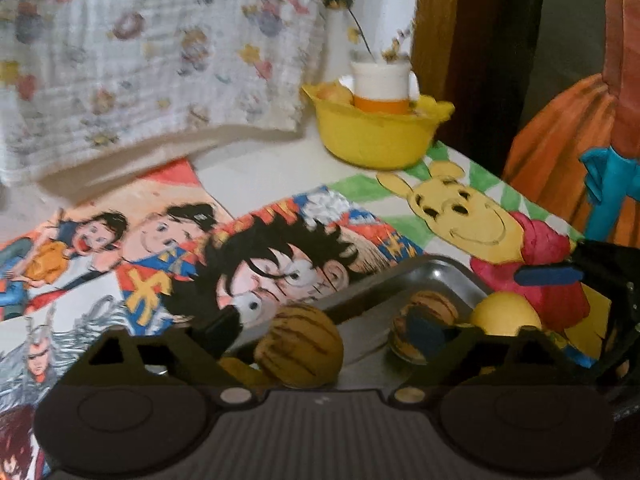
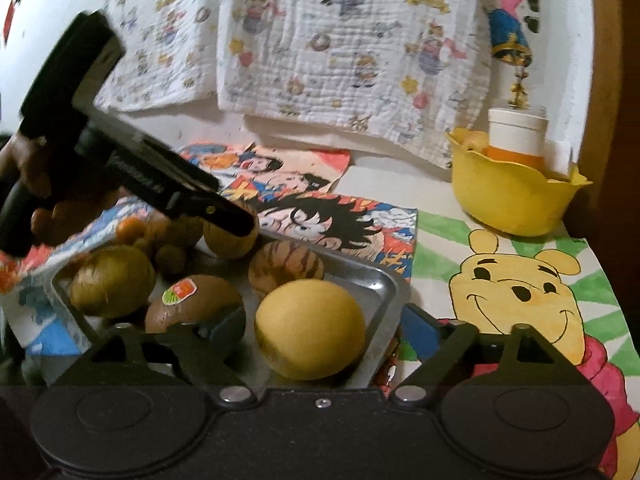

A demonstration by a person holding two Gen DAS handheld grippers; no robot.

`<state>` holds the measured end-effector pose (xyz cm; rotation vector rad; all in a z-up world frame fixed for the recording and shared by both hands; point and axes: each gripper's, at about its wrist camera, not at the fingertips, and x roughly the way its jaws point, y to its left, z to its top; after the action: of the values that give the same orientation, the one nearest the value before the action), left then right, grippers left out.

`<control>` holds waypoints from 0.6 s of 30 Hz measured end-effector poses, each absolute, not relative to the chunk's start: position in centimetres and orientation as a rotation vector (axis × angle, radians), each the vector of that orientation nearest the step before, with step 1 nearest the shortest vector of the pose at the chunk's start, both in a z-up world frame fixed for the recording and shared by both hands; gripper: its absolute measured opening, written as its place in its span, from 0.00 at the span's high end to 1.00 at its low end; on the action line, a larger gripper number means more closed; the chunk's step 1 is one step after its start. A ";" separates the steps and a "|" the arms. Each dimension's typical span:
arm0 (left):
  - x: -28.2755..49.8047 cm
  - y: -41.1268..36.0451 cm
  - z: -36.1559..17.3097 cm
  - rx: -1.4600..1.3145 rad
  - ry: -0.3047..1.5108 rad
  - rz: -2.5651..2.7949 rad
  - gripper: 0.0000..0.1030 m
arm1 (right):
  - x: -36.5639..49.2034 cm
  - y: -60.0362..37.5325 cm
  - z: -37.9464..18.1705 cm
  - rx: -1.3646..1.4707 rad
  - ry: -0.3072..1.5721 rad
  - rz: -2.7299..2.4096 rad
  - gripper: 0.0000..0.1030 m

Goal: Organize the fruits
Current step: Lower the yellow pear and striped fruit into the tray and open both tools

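Note:
A metal tray holds a yellow fruit, a brown kiwi with a sticker, a green-brown fruit and a striped brown fruit. My right gripper is open around the yellow fruit. My left gripper is open with a striped fruit between its fingers; in the right wrist view it reaches over a round fruit at the tray's far edge. A second striped fruit and the yellow fruit show in the left wrist view.
A yellow bowl with a white and orange cup and a fruit stands at the back right. Small oranges lie left of the tray. Cartoon drawings cover the table. A printed cloth hangs behind.

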<state>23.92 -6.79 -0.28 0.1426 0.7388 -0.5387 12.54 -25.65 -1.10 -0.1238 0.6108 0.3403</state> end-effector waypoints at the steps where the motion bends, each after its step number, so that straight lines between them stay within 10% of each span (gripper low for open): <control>1: 23.6 -6.6 -0.1 0.138 0.719 -0.520 0.01 | 12.5 -25.7 -1.0 -0.110 0.607 0.335 0.11; 18: 17.0 -3.7 0.6 0.076 0.611 -0.332 0.01 | 10.5 -24.2 0.6 -0.009 0.536 0.242 0.01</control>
<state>16.98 -3.69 0.60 0.0764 0.6109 -0.3320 10.50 -24.23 0.61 -0.0088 0.5357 0.2422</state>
